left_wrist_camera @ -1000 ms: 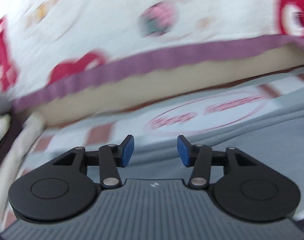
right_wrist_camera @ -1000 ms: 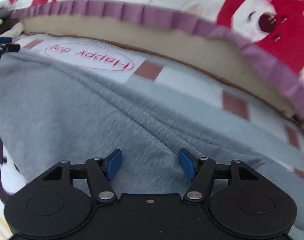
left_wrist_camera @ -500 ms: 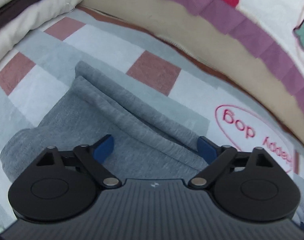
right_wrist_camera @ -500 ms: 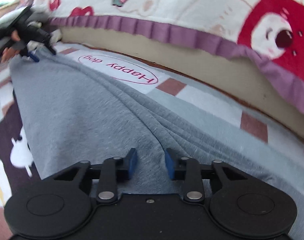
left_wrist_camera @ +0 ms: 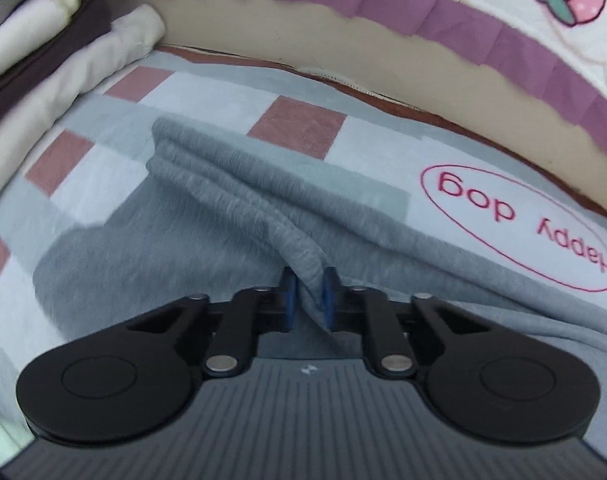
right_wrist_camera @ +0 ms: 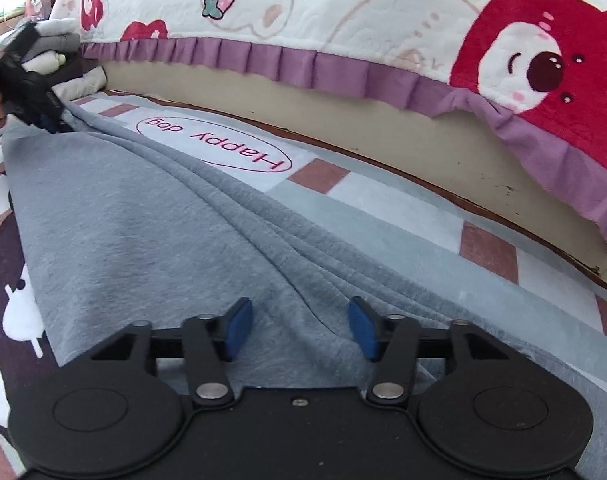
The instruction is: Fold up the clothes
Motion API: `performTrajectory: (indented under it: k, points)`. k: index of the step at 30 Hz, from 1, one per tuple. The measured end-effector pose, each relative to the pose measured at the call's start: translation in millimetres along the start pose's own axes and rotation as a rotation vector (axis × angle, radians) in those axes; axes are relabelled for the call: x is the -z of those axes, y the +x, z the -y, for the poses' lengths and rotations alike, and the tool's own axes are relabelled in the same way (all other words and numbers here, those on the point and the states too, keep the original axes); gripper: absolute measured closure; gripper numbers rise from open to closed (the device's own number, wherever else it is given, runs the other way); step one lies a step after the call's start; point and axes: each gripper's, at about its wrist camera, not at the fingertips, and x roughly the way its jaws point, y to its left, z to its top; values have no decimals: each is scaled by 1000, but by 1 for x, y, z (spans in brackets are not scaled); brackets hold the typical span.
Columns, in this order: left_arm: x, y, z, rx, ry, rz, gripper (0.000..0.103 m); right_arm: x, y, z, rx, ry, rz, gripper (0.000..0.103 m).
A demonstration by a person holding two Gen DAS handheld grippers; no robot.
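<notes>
Item one, nearest me: I am working the right gripper, whose jaws are opening, standing apart over the near end of the grey garment with cloth lying between the blue pads but not pressed by them. Item two: the left gripper, whose jaws are closing, is pinching a raised ridge of the same grey garment between its pads, the fabric bunching up into the narrow gap. In the right wrist view I am seeing that left gripper at the garment's far corner, though it is blurred there and I cannot make out its fingers. Item three: the garment is lying stretched lengthwise between the two grippers, creased in long folds, on a checked mat of grey, white and brown-red squares bearing a red oval reading "Happy dog". Item four, beyond the mat: a bed edge with a purple ruffle and a cream blanket printed with red bears and strawberries. Item five, far left: folded pale and dark clothes are sitting stacked beside the bed.
</notes>
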Motion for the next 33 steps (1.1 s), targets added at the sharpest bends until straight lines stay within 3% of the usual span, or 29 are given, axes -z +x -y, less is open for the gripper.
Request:
performTrajectory:
  k: [5, 11, 15, 17, 19, 21, 22, 26, 28, 30, 33]
  points:
    - [19, -7, -6, 29, -16, 58, 94, 3, 2, 6, -20, 49, -1, 40]
    - [7, 4, -39, 139, -333, 2, 87, 3, 3, 7, -24, 51, 1, 40]
    - [-7, 13, -37, 121, -385, 0, 81, 3, 3, 7, -30, 58, 3, 39]
    - [-18, 16, -26, 79, -337, 7, 74, 3, 3, 8, -32, 59, 4, 38]
    - [-26, 18, -18, 74, -334, 15, 51, 3, 3, 8, -34, 59, 5, 38]
    - [-29, 19, -15, 88, -373, 25, 36, 3, 3, 8, -35, 56, 4, 38]
    - [-29, 19, -13, 82, -376, 28, 35, 3, 2, 8, -35, 53, 3, 38]
    - [-30, 21, 6, -1, -239, 4, 40, 2, 2, 8, -38, 42, -2, 37]
    - [-25, 19, 10, -68, -177, 9, 74, 2, 2, 9, -40, 43, -3, 37]
    - [-15, 13, 8, -84, -133, 37, 79, 2, 2, 9, -42, 42, -4, 36]
    - [-6, 9, 6, -83, -108, 65, 77, 1, 2, 9, -42, 39, -5, 36]
